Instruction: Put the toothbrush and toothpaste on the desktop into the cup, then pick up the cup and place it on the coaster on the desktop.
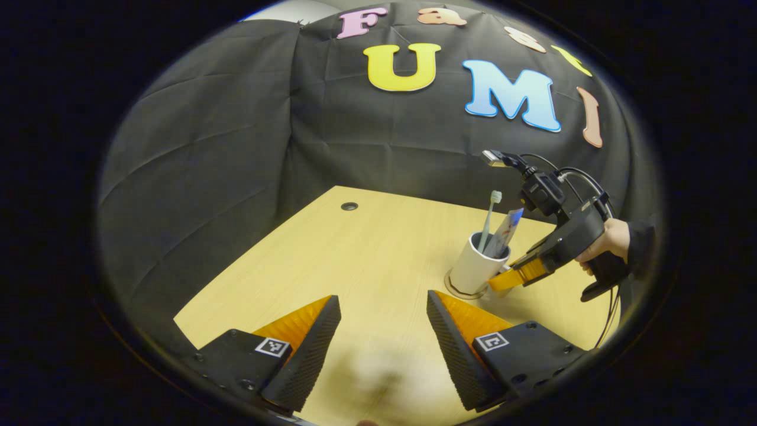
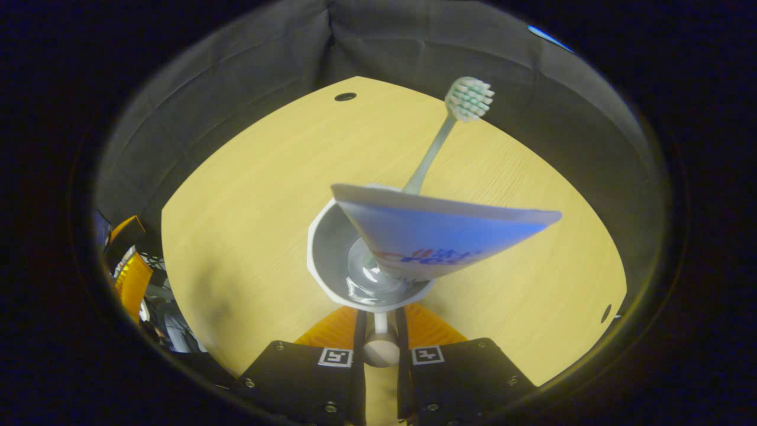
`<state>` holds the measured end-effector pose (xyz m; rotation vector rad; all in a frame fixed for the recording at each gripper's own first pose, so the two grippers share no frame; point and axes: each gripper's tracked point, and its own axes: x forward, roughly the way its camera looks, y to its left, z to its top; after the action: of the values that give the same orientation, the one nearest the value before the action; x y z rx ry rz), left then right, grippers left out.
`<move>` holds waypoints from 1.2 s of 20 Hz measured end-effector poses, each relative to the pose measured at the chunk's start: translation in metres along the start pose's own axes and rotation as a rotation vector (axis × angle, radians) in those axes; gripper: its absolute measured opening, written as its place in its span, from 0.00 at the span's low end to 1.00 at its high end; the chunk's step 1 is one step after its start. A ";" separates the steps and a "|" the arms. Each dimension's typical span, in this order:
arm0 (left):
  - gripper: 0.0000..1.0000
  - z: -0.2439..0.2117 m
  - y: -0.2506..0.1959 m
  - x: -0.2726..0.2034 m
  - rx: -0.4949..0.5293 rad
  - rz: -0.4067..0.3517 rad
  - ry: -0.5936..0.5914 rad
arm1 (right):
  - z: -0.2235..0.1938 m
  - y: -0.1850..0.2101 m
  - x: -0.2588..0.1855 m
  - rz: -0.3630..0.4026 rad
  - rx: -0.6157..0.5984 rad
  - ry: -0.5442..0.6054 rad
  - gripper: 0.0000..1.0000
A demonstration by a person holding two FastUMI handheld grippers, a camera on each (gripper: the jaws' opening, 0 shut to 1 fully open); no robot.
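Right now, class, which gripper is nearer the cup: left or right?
Right. The right gripper is at the cup, closed on its handle. The left gripper hangs open over the desktop, apart from it.

Not much to read here. The toothpaste tube (image 2: 432, 236) has red and blue lettering on its side, but it's upside down and too blurry to make out. The little square black-and-white markers (image 2: 335, 357) on the gripper carry patterns, not words.
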<state>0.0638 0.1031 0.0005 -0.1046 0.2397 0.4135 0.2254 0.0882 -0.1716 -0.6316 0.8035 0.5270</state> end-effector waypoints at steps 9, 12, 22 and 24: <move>0.98 -0.001 -0.002 0.001 0.008 -0.005 0.005 | -0.002 -0.011 0.010 -0.011 0.014 0.020 0.25; 0.98 0.000 -0.004 0.000 0.027 -0.023 0.001 | -0.009 -0.018 0.004 -0.034 0.024 0.019 0.28; 0.98 0.019 -0.023 -0.016 0.095 -0.109 -0.049 | -0.002 -0.025 -0.104 -0.034 0.157 -0.137 0.31; 0.98 0.027 -0.031 -0.023 0.120 -0.139 -0.072 | -0.012 -0.030 -0.131 -0.048 0.188 -0.180 0.31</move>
<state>0.0613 0.0703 0.0344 0.0118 0.1846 0.2635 0.1621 0.0342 -0.0658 -0.4228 0.6566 0.4514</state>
